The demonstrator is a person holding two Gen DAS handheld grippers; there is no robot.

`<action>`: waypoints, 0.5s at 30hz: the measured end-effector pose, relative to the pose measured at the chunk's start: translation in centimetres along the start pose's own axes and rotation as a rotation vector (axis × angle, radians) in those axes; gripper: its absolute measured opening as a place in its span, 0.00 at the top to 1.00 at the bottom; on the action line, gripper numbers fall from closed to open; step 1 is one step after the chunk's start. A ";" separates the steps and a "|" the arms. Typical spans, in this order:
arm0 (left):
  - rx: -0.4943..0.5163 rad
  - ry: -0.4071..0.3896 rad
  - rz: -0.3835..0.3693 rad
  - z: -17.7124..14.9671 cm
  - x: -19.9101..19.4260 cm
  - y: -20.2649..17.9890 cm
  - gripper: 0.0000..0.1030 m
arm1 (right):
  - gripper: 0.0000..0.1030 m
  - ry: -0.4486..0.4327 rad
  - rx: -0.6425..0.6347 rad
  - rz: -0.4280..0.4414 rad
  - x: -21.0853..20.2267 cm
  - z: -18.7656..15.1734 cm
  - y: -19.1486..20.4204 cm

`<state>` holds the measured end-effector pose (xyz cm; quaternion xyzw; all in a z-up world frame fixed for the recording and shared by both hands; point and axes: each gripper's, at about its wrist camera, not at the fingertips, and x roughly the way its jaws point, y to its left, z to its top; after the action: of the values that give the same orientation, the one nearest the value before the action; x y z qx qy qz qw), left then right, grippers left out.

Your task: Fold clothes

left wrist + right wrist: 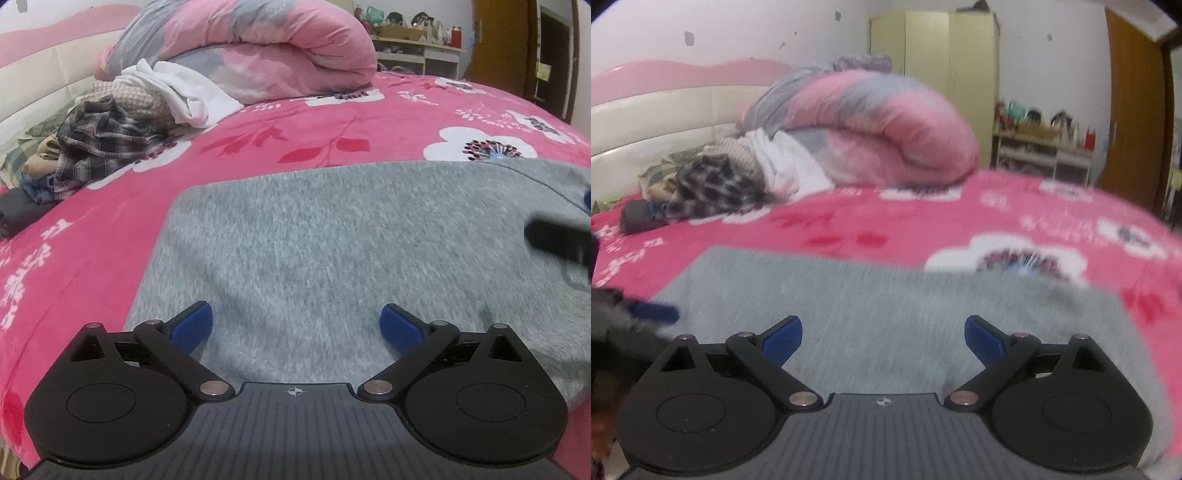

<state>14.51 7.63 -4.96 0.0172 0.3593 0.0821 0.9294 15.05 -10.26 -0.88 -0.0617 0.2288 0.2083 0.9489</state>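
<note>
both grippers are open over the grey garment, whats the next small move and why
Probably lower the left gripper onto the grey garment's near edge and close: both it and the right gripper are open and empty, and the garment lies flat.

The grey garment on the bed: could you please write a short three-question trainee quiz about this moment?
1. True or false: the left gripper is clamped on the grey garment.
2. Which lies nearest the plaid shirt? A) wooden door B) white garment C) shelf unit
3. Fill in: the rolled pink quilt rests on the ____ floral bedspread.

Key:
1. False; its jaws stand open above the cloth, as do those of the right gripper.
2. B
3. pink
</note>
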 end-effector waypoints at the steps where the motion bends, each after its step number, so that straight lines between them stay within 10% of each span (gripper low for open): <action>1: 0.000 0.000 -0.001 0.0 0.0 0.0 0.03 | 0.05 -0.004 -0.004 -0.017 0.2 0.4 -0.1; 15: 0.004 -0.001 -0.008 -0.1 -0.1 0.0 0.03 | 0.00 0.164 0.053 -0.110 5.0 -0.3 -1.8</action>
<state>14.34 7.60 -4.96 0.0178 0.3592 0.0777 0.9299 19.70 -10.11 -3.40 -0.0661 0.3076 0.1441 0.9382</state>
